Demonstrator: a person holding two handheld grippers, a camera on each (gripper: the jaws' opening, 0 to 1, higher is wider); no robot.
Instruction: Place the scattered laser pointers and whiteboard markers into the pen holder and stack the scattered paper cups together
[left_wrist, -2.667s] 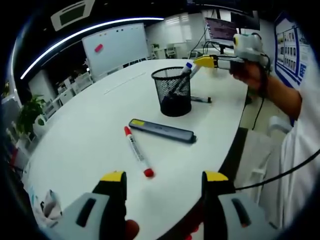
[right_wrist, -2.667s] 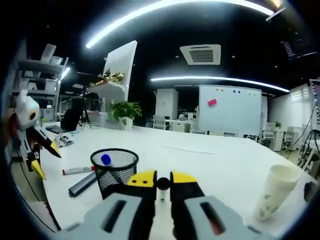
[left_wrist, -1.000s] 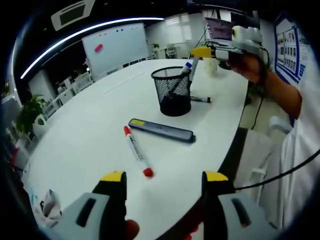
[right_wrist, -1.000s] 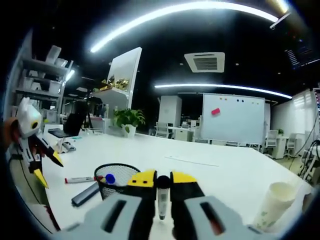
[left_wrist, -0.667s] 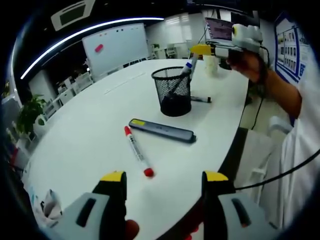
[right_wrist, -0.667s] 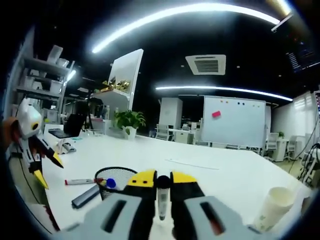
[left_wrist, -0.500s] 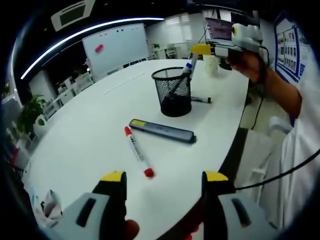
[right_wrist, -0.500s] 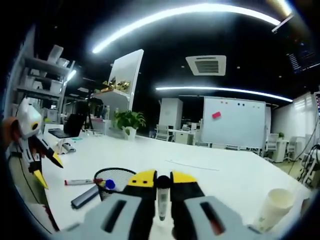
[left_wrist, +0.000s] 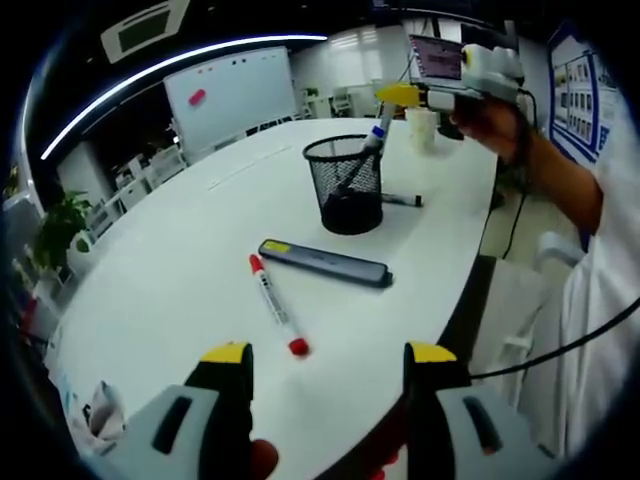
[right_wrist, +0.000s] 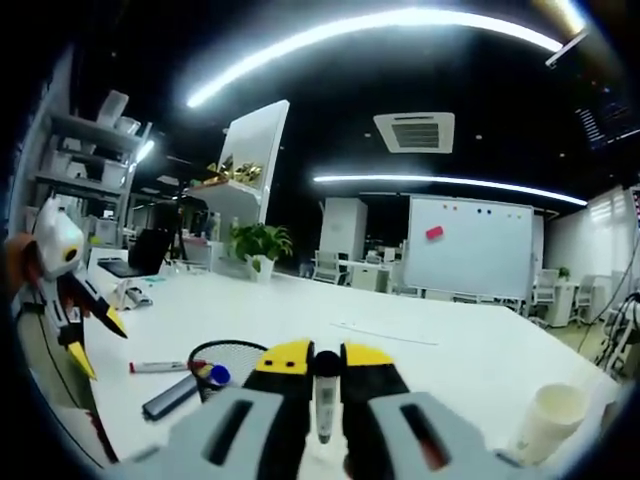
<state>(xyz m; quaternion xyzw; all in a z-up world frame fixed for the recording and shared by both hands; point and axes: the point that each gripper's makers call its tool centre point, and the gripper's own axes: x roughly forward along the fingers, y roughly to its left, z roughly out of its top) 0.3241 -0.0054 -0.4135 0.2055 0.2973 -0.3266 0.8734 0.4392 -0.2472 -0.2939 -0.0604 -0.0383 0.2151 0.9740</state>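
We see a broad white table (left_wrist: 180, 260) with a black mesh pen holder (left_wrist: 345, 183) standing upright near its far edge, a blue-capped marker (left_wrist: 372, 140) leaning out of its rim. Nearer to us lies a dark laser pointer (left_wrist: 323, 261), its long axis running across the left gripper view, the yellow-marked end to the left. Just beside it, and apart from it, a red-capped whiteboard marker (left_wrist: 274, 303) lies with its length running away from us, both ends red. Beyond the holder another marker (left_wrist: 402, 199) lies flat on the table, and a paper cup (right_wrist: 546, 422) stands upright farther along. Our left gripper (left_wrist: 322, 358) hangs above the near table edge with its jaws spread wide and nothing between them. Our right gripper (right_wrist: 326, 361) is held above the holder, its jaws clenched on a black marker (right_wrist: 325, 395) that stands upright between them.
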